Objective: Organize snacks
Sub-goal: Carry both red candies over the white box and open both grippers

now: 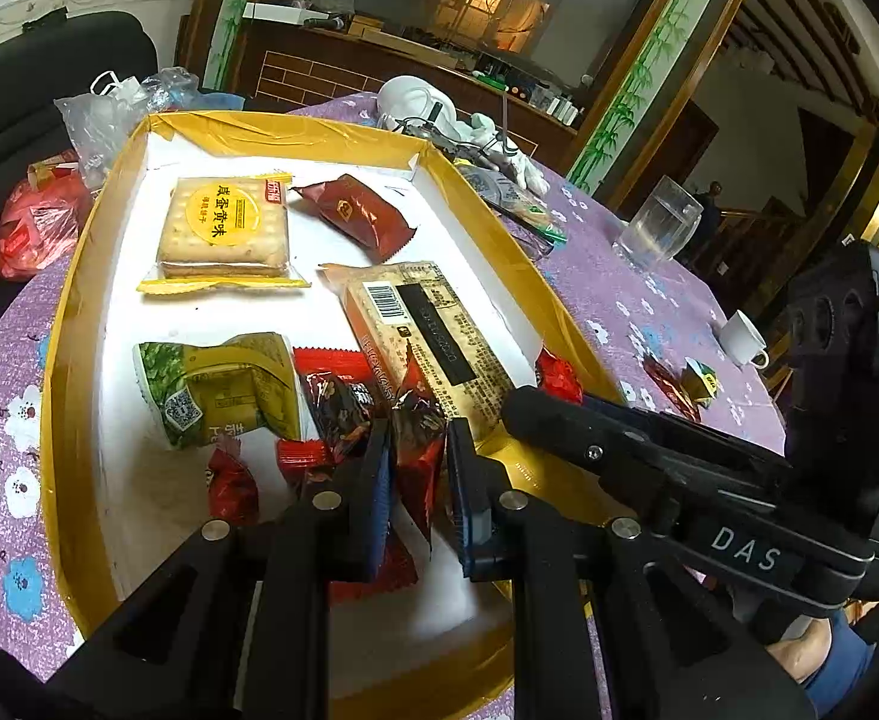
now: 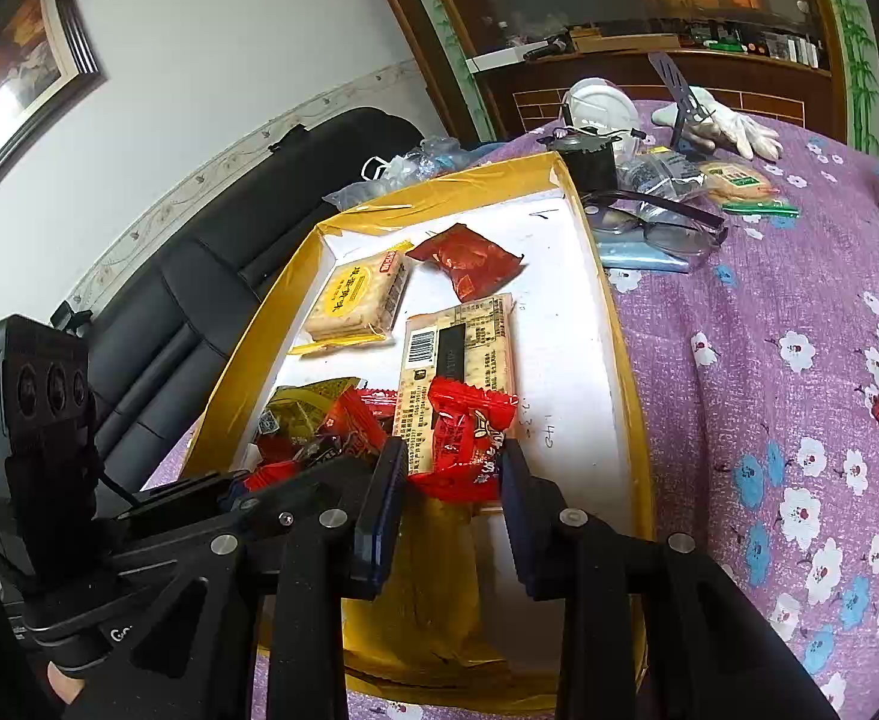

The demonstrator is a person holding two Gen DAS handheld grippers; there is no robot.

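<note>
A yellow-rimmed white tray (image 1: 109,192) (image 2: 631,360) holds several snacks: a yellow cracker pack (image 1: 223,228) (image 2: 358,297), a dark red packet (image 1: 358,213) (image 2: 469,261), a long biscuit pack (image 1: 427,336) (image 2: 463,348) and a green packet (image 1: 223,387). My left gripper (image 1: 418,450) is shut on a dark red-brown snack packet (image 1: 418,450) over the tray's near end. My right gripper (image 2: 451,462) is shut on a bright red snack packet (image 2: 466,438) above the tray's near right side.
On the purple flowered tablecloth (image 2: 769,360) lie glasses (image 2: 661,222), a green snack pack (image 2: 739,183), white gloves (image 2: 721,120), a water glass (image 1: 661,225), a small white cup (image 1: 745,339) and loose snacks (image 1: 685,387). A black sofa (image 2: 199,276) stands left.
</note>
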